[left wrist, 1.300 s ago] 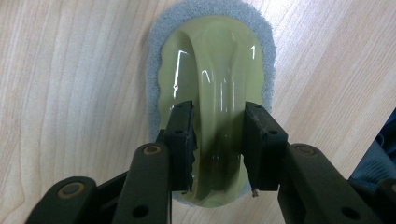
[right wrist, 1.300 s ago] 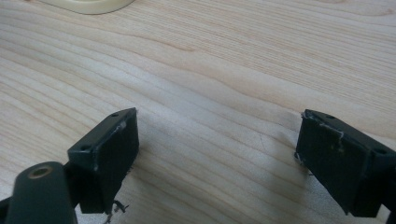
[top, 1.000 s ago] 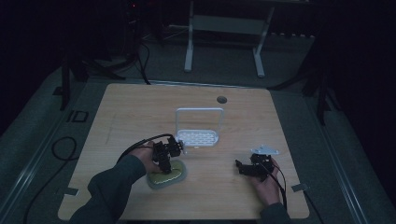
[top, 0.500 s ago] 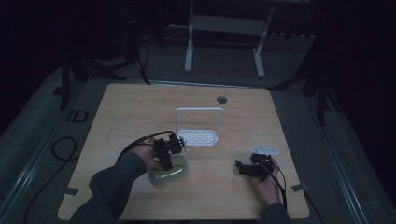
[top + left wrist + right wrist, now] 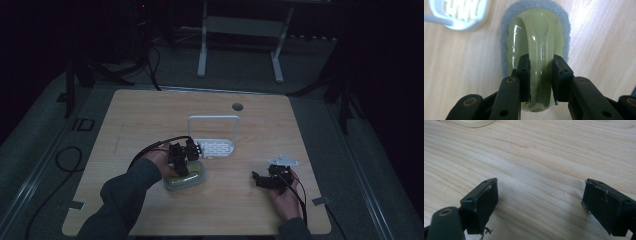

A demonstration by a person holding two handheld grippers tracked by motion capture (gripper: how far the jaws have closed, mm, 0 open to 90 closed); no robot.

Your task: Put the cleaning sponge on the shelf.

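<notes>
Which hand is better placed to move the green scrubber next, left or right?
Left. The left gripper already has its jaws on either side of the scrubber's green handle, pads against it. The right gripper hovers open above bare table, apart from the scrubber.

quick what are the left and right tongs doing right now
Left tongs: closed on the handle of the green scrubber.
Right tongs: open, nothing between them, over the table.

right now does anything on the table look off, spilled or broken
Nothing stands out. The green scrubber lies flat on the table with the left gripper closed on its handle, the white holder sits upright behind it, and the right gripper rests open.
</notes>
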